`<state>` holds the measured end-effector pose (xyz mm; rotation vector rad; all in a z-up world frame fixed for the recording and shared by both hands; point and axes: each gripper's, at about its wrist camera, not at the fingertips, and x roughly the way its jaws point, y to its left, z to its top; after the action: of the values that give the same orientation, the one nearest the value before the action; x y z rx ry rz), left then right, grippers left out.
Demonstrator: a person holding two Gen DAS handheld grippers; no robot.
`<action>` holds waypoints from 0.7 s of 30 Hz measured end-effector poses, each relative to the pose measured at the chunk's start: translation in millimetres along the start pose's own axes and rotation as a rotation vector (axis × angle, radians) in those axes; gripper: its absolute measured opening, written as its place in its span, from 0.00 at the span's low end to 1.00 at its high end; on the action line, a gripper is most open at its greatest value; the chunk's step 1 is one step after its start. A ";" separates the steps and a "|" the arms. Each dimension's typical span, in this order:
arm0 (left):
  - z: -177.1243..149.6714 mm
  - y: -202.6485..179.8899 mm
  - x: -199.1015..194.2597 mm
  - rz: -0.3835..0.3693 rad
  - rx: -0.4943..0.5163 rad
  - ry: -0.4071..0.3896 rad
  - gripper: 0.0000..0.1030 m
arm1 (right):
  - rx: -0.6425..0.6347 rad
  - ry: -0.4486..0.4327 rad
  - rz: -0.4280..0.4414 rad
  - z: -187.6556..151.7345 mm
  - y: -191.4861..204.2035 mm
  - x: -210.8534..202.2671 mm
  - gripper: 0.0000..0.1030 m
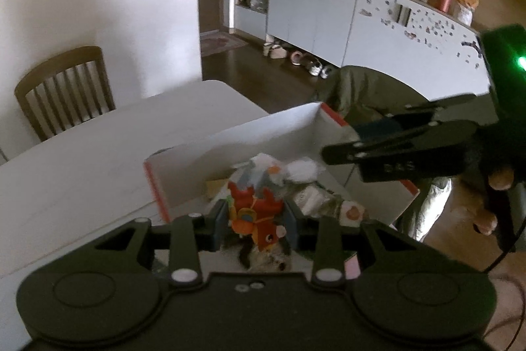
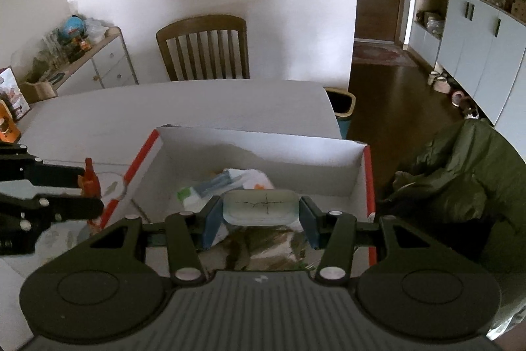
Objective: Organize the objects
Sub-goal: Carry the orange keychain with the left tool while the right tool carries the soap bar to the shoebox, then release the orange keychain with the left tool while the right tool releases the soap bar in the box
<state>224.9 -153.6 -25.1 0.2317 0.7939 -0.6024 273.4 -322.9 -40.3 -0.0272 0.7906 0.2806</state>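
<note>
Toys held over the open box on the white desk.
Left gripper fingers clamp an orange figure toy above the red-edged cardboard box; right gripper fingers grip a pale rounded container over the box's jumble of items.

Both tongs are showing matte black plastic bodies with two round raised discs at the lower corners of each frame. The left tongs are carrying silver screw heads on slim black linkage bars and blue-grey pads. The right tongs are showing a ribbed grey top plate; a green light is glowing on their housing at the right edge of the left wrist view.
</note>
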 end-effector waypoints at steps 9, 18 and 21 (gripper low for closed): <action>-1.1 -26.6 47.5 0.015 0.076 0.077 0.34 | -0.028 0.034 -0.009 9.8 -18.2 30.1 0.49; -5.4 -35.2 89.9 0.021 0.093 0.158 0.34 | -0.054 0.105 0.000 2.0 -20.9 66.4 0.49; -5.0 -36.6 99.4 0.015 0.090 0.178 0.34 | -0.064 0.130 -0.001 0.3 -21.1 77.1 0.49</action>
<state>254.6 -222.7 -99.8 0.3778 0.9367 -0.6097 330.6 -324.8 -96.0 -0.1071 0.9108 0.3051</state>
